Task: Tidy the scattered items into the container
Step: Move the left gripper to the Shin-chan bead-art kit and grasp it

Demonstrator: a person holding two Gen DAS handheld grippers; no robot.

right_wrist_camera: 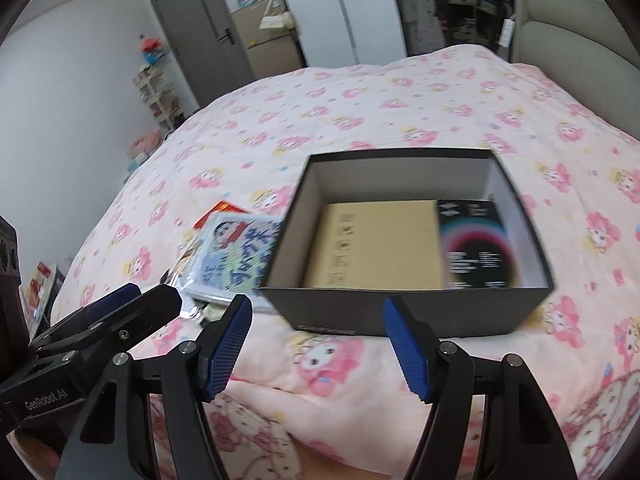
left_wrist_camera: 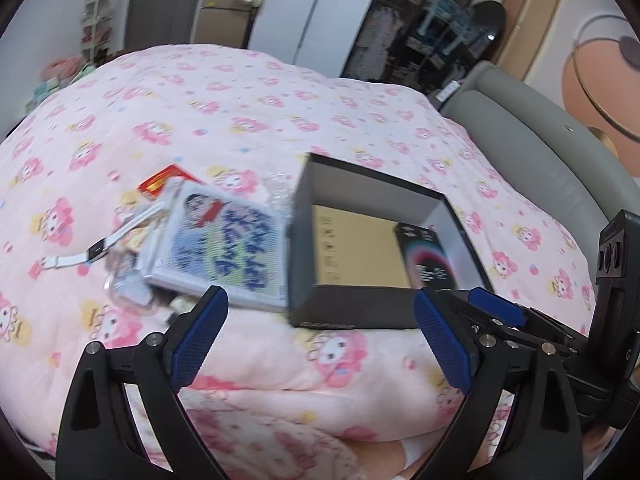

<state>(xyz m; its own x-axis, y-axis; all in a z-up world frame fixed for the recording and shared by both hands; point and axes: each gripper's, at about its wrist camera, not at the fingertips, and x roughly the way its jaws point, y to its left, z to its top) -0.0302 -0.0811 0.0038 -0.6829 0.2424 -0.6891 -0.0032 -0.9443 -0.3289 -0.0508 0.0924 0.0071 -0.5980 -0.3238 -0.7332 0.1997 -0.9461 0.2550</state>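
Left wrist view: the left gripper [left_wrist_camera: 320,344] hangs over the bed [left_wrist_camera: 248,96] with its jaws spread wide and nothing between them. The black box [left_wrist_camera: 348,308] sits open-topped on the pink quilt, ahead of the jaws and a little to the right, its near wall just beyond the fingertips. Inside lie a tan carton [left_wrist_camera: 356,248] on the left and a black packet [left_wrist_camera: 428,256] on the right, both flat with their long sides running from near to far. Touching the box's left wall is a flat blue-and-white picture pack [left_wrist_camera: 224,248], ahead and left of the jaws, its long axis running from far left to near right. A red card [left_wrist_camera: 168,178] pokes out from under its far corner. A white cable [left_wrist_camera: 100,248] trails off to the left. The right gripper [left_wrist_camera: 496,308] shows at the right edge, near the box's near right corner.

Right wrist view: the right gripper [right_wrist_camera: 316,344] is wide open too and holds nothing. The black box [right_wrist_camera: 404,308] sits straight ahead, its near wall just past the fingertips. The tan carton [right_wrist_camera: 380,248] and the black packet [right_wrist_camera: 476,248] lie side by side on its floor. The picture pack [right_wrist_camera: 236,260] lies left of the box and touches it, with the red card [right_wrist_camera: 216,210] at its far edge. The left gripper [right_wrist_camera: 132,308] reaches in from the left, near the pack.
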